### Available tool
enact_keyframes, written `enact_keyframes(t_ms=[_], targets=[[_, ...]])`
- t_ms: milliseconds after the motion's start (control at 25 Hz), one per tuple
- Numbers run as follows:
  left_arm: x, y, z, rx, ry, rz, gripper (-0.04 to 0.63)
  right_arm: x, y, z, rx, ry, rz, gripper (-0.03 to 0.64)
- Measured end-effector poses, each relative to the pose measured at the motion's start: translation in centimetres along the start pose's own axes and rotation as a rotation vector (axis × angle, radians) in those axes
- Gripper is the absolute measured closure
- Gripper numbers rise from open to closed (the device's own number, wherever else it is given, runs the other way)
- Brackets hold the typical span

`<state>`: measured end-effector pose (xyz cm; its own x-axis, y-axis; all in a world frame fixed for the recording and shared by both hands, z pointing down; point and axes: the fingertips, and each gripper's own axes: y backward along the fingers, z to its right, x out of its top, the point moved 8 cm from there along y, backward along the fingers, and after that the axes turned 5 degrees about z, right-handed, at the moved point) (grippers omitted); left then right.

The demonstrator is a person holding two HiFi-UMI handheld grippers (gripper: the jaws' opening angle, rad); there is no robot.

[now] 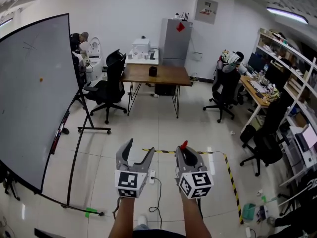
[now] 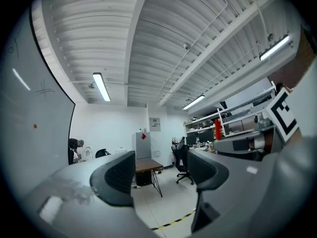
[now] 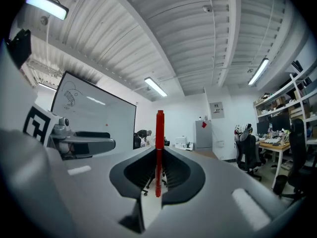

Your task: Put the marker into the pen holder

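R gripper [image 3: 158,177] clamped on upright slim red marker [image 3: 159,128], L gripper [image 2: 161,171] jaws apart

whiteboard [image 1: 34,93], wooden table [image 1: 173,76], office chair [image 1: 110,86]

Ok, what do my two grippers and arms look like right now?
Both are matching grey: the left gripper and right gripper each have two curved jaws with dark ribbed inner pads and a white cube of black square markers at the base. No sleeves show on the forearms.

Right tool [image 1: 185,151] clamps red marker [image 1: 184,144]; left tool [image 1: 140,148] agape
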<state>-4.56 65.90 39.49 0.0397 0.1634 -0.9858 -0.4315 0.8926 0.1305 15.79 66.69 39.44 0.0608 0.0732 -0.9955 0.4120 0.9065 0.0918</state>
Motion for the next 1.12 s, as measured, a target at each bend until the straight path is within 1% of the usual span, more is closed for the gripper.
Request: enact_keyframes(t_ms=[160,280,440,520,600,720,800,920,1120], targets=[[-1.1,-2.3,-3.9,0.006,0.034,0.024,0.265,-1.2,-3.8,-1.0,-0.012,0.017,-0.022,0.578],[-2.7,-4.1,-6.1,-0.003,0.055,0.001,0.275,-2.1,-6.4,-1.0,-0.015,0.021,-0.047,0.578],[-3.1,-7.0,-7.9,0.001,0.071,0.024,0.275,-1.9,-9.9,0.0,-0.018,0.046,-0.028,0.578],[-3.7,-8.9,-8.7,0.012,0.075,0.029,0.275,-2.4,-12.0,1.0,-0.013,0.046,-0.027,0.578],[-4.9,-11.0,-9.7,0.022,0.059,0.007,0.275,-3.5,-14.3,2.3,-0.001,0.030,-0.039,0.578],[-5.9,-14.4,-11.3,0.060,0.057,-0.007,0.275,-4.4,-18.1,4.6,0.031,0.015,-0.044,0.578],[-5.9,-17.2,-12.1,0.075,0.047,-0.008,0.275,-4.2,-21.1,6.7,0.048,-0.001,-0.029,0.578],[-5.2,-22.2,-12.7,0.075,0.040,-0.007,0.275,-3.3,-25.7,10.3,0.072,-0.022,-0.001,0.578],[-5.2,-29.9,-13.3,0.135,0.019,-0.003,0.274,-2.4,-31.8,15.8,0.124,-0.023,0.034,0.578]])
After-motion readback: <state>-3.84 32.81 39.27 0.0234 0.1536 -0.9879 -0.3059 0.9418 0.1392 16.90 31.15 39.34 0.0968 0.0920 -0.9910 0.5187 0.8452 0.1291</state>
